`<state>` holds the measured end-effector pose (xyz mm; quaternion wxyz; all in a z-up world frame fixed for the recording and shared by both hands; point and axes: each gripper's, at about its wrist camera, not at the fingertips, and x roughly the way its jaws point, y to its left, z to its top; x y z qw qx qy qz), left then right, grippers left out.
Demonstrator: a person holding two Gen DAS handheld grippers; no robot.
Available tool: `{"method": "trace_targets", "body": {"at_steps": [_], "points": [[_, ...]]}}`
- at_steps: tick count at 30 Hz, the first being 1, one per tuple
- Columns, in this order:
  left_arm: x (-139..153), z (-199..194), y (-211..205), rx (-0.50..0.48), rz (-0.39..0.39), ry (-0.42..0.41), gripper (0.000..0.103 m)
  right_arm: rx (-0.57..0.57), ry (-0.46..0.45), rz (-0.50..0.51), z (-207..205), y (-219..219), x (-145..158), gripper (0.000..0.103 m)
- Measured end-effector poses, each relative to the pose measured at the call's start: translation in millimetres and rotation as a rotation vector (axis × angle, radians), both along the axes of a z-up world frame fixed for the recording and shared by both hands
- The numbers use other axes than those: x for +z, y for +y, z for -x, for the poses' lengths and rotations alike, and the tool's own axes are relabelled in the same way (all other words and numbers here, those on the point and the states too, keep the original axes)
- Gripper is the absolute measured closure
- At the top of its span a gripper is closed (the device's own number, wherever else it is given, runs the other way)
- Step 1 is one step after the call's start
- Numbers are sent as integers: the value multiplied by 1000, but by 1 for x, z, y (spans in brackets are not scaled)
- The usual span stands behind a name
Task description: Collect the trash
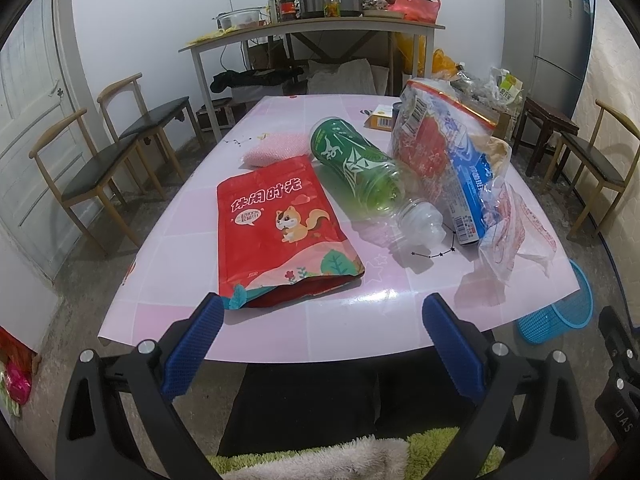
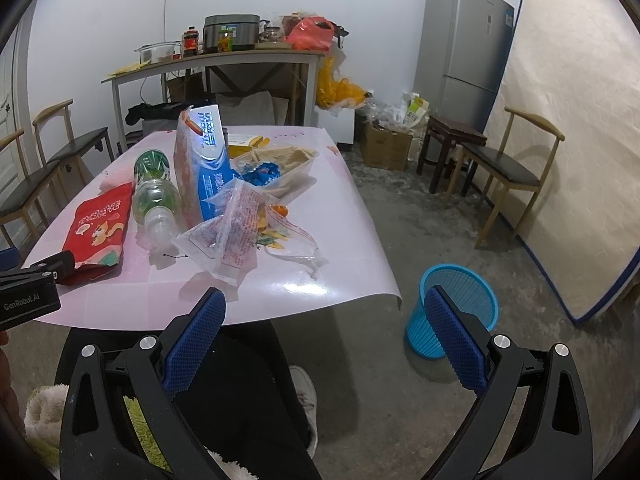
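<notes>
Trash lies on a pink table (image 1: 280, 328) (image 2: 348, 264). A red snack pouch (image 1: 280, 228) (image 2: 98, 228) lies nearest the front left. A green plastic bottle (image 1: 356, 164) (image 2: 154, 196) lies on its side beside it. A blue toothpaste box (image 1: 460, 168) (image 2: 212, 160) and crumpled clear wrappers (image 1: 508, 224) (image 2: 240, 224) lie to the right. A blue mesh bin (image 1: 560, 312) (image 2: 460, 304) stands on the floor by the table's right corner. My left gripper (image 1: 322, 344) is open and empty at the front edge, just short of the pouch. My right gripper (image 2: 326, 340) is open and empty, between table and bin.
A plastic tray with wrappers (image 2: 288, 168) and a yellow box (image 1: 382, 118) sit farther back. Chairs (image 1: 88, 176) (image 2: 512, 168) flank the table. A cluttered side table (image 1: 312, 32), a fridge (image 2: 460, 44) and a leaning mattress (image 2: 580, 140) stand behind. The person's legs are below.
</notes>
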<state>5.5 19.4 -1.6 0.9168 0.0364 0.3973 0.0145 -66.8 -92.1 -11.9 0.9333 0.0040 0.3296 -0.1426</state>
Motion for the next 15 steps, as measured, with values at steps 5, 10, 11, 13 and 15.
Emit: {"method": "trace_targets", "body": {"at_steps": [5, 10, 11, 13, 15], "points": [[-1, 0, 0, 0, 0, 2, 6, -1, -1, -1, 0, 0, 0, 8], [-3, 0, 0, -1, -2, 7, 6, -1, 0, -2, 0, 0, 0, 8], [-4, 0, 0, -2, -3, 10, 6, -1, 0, -4, 0, 1, 0, 8], [-5, -1, 0, -5, -5, 17, 6, 0, 1, -3, 0, 1, 0, 8], [-6, -2, 0, -10, -7, 23, 6, 0, 0, -2, 0, 0, -1, 8]]}}
